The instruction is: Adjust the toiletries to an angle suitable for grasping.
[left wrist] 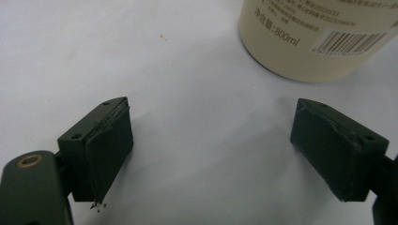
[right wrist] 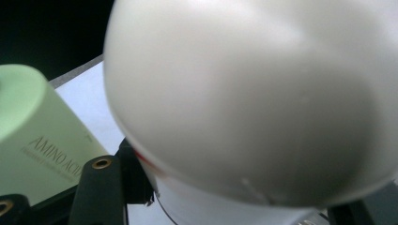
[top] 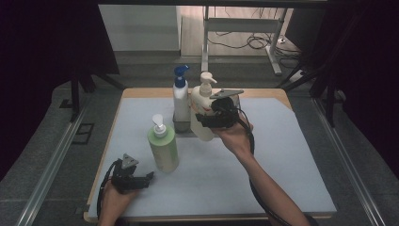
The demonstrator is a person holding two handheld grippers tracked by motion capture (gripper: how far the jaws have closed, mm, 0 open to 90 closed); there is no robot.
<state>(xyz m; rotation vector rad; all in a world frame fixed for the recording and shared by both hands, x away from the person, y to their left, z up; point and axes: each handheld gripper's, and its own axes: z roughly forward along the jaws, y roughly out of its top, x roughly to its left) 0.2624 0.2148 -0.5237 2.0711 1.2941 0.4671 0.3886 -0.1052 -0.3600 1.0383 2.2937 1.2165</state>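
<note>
the large cream-white plastic pump bottle (top: 201,113) sits in the grip of the right gripper (top: 212,118), whose black jaws pinch its body from the sides; in the right gripper view the bottle's pale rounded wall (right wrist: 253,98) bulges just in front of the camera, wedged between the jaws. the bottle is upright near the middle of the table, its lower end at the edge of a small grey metal tray (top: 180,126), and whether it rests on the surface or is lifted clear of it cannot be told. in that tray stands a slim white bottle with a blue pump top (top: 180,96), just beside the cream one. nearer the person and to the left, a pale green pump bottle (top: 163,144) stands on the light blue-grey mat (top: 277,155) that covers the table. the left gripper (top: 141,181) lies low near the mat's front left corner, held in the left hand (top: 113,200), its jaws spread wide with nothing between them, the green bottle's base (left wrist: 314,42) just ahead.
</note>
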